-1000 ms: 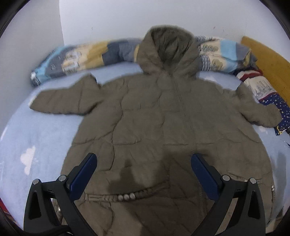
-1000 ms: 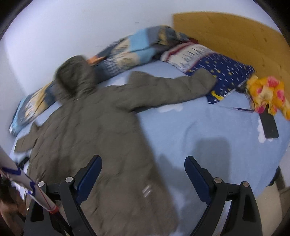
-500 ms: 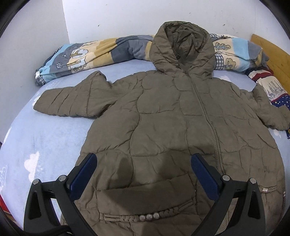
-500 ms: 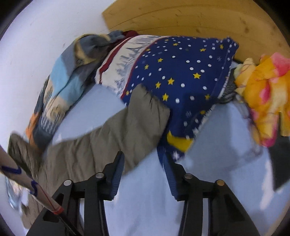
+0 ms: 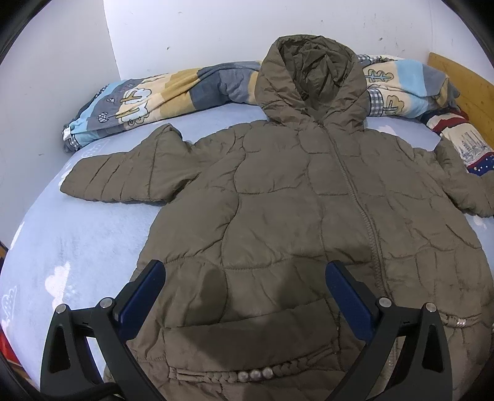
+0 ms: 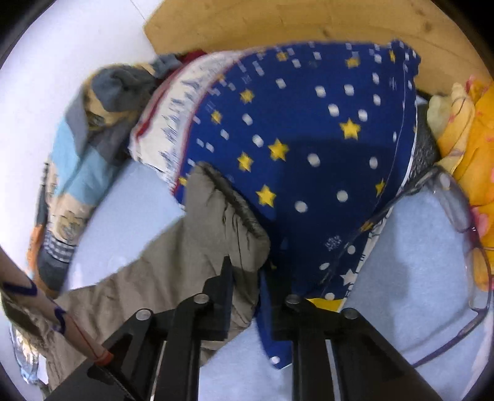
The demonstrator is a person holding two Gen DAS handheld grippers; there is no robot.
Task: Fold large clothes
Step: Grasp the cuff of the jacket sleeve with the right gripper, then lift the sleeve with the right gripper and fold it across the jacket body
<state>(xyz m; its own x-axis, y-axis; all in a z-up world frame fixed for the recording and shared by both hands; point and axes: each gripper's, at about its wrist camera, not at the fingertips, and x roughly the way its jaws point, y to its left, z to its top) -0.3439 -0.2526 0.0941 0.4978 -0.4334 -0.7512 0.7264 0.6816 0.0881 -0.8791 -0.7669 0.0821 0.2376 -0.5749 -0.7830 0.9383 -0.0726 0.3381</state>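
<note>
An olive quilted hooded jacket point(image 5: 293, 216) lies flat, front up and zipped, on a light blue bed point(image 5: 77, 246), sleeves spread to both sides. My left gripper point(image 5: 245, 296) is open and empty, hovering over the jacket's lower front by a pocket. In the right wrist view my right gripper point(image 6: 247, 277) is closed on the cuff end of the jacket's sleeve point(image 6: 222, 222), which lies against a blue star-print pillow point(image 6: 308, 138).
A patchwork quilt point(image 5: 160, 98) is bunched along the wall behind the hood. A wooden headboard point(image 6: 278, 24) stands at the right. An orange-yellow cloth point(image 6: 472, 154) and a pair of glasses point(image 6: 463, 246) lie beside the star pillow.
My right gripper moved in to the sleeve cuff and closed on it. My left gripper's view drifted slightly left over the jacket and stayed open.
</note>
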